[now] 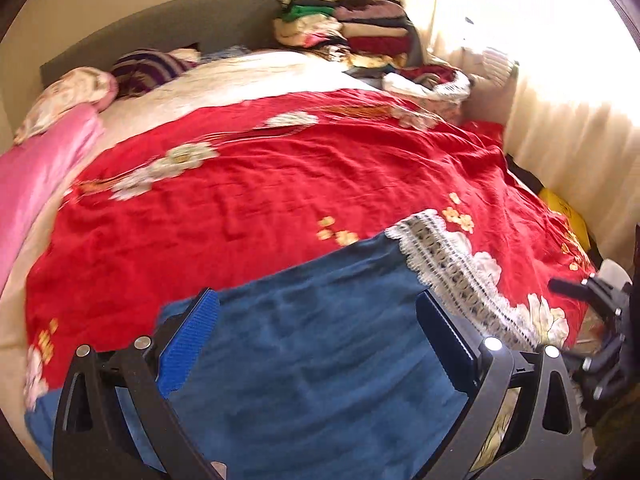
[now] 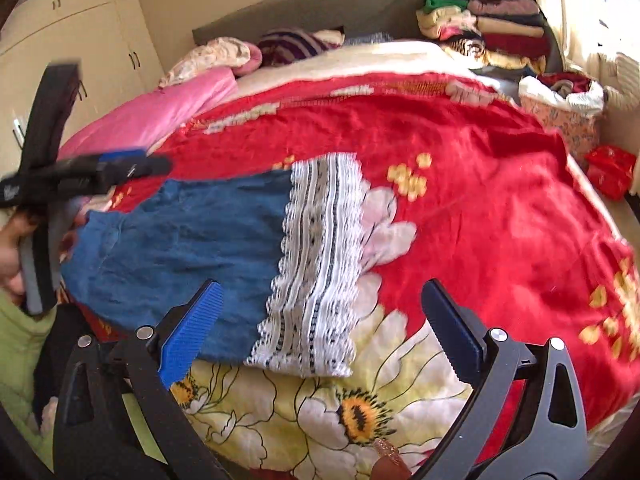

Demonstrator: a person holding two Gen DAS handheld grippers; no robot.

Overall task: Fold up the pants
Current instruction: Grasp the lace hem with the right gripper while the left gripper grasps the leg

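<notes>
Big red floral bedspread (image 2: 460, 168) covers most of the bed. There's a pink quilt (image 2: 160, 116) bunched up at 10 o'clock and a striped purple pillow (image 2: 292, 44) up at 12 by the grey headboard (image 2: 320, 4). Folded clothes stack (image 2: 492, 24) sits at 1 o'clock, cream wardrobe (image 2: 72, 40) far left, curtain (image 1: 568, 128) at 3 o'clock.

One pair of blue pants (image 2: 192, 248), one red bedspread (image 2: 460, 184), two grippers, one clothes stack (image 2: 496, 28) upper right.
</notes>
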